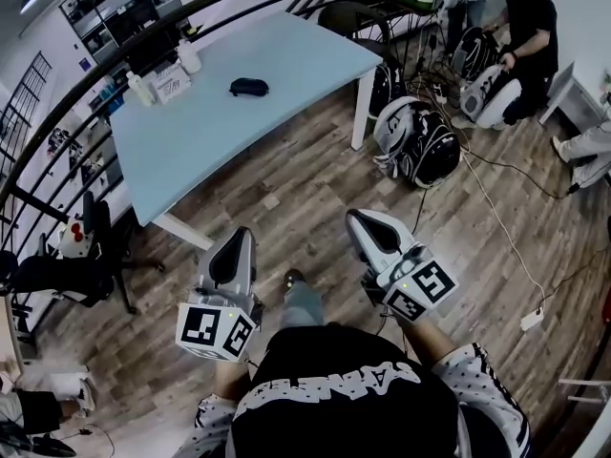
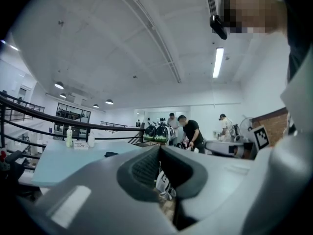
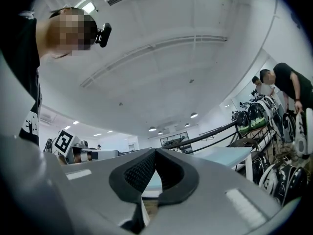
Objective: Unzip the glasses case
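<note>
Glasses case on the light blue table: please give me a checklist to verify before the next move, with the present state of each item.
1. Glasses case lies in view on the table: ok.
2. Zipper position on the case: cannot tell, it is too small in the head view.
3. Case within reach: not ok, both grippers are over the floor, well short of the table.
4. Left gripper empty: ok, jaws together, nothing between them.
5. Right gripper empty: ok, jaws together, nothing between them.
6. Jaws opened for a grasp: not ok, both are shut.
</note>
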`<action>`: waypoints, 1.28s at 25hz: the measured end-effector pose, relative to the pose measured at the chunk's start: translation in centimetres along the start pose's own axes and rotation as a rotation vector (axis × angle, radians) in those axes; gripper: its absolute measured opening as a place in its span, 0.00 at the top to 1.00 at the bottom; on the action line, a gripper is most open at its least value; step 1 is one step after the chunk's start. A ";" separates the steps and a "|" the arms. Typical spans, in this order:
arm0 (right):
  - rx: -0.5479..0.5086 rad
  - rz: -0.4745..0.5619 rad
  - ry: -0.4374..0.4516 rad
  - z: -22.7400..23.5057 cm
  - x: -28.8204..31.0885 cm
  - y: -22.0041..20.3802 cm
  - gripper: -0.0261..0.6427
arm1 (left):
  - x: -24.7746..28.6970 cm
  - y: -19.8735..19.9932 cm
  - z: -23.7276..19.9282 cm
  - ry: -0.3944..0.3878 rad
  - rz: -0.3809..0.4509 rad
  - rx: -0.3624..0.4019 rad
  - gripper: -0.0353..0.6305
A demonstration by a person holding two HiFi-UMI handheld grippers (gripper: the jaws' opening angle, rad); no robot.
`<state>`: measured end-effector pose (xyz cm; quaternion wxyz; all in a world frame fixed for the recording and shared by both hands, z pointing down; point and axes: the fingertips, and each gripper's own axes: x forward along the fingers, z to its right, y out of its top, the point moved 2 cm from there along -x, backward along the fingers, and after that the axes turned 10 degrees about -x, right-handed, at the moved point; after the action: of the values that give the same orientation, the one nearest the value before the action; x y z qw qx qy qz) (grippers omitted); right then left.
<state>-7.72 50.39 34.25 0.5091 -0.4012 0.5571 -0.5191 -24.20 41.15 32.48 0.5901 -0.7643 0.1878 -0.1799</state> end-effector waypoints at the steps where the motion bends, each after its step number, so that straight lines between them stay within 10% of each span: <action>1: -0.003 -0.002 -0.006 0.5 0.6 0.0 0.95 | 0.7 0.1 -0.4 -0.005 0.000 0.002 0.95; 32: -0.025 -0.095 -0.053 9.7 19.9 -2.5 0.95 | 16.8 2.5 -16.3 -0.031 -0.052 -0.067 0.95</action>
<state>-1.56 28.98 34.31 0.4934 -0.4472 0.5300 -0.5251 -18.00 18.58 34.82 0.5620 -0.7910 0.1648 -0.1768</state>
